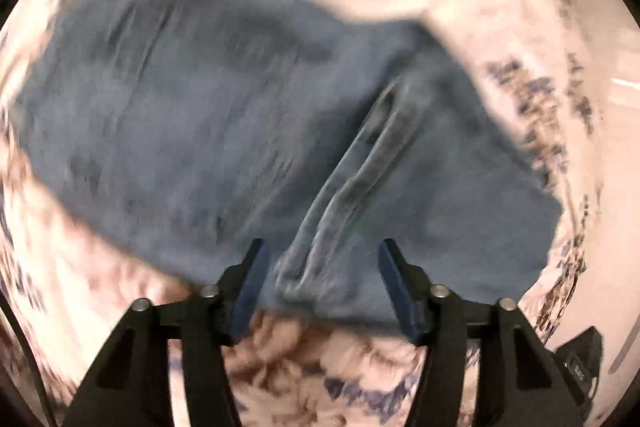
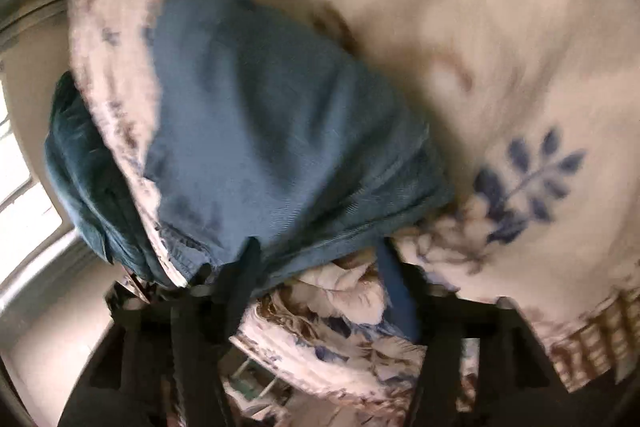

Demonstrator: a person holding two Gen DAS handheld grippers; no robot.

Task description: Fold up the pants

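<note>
fingers (image 1: pixel 256 279) apart, pants (image 1: pixel 200 131) beneath

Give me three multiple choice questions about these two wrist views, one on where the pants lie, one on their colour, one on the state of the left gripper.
1. Where do the pants lie?
A. on a floral cover
B. on a bare wooden floor
C. in a basket

2. What colour are the pants?
A. red
B. blue
C. white

3. How does the left gripper stand?
A. shut on the pants
B. shut on nothing
C. open

Answers:
1 A, flower-printed cloth surrounds the pants in both views.
2 B, the fabric reads blue-grey in both views.
3 C, its fingers stand apart over the seam fold with a clear gap on each side.
</note>
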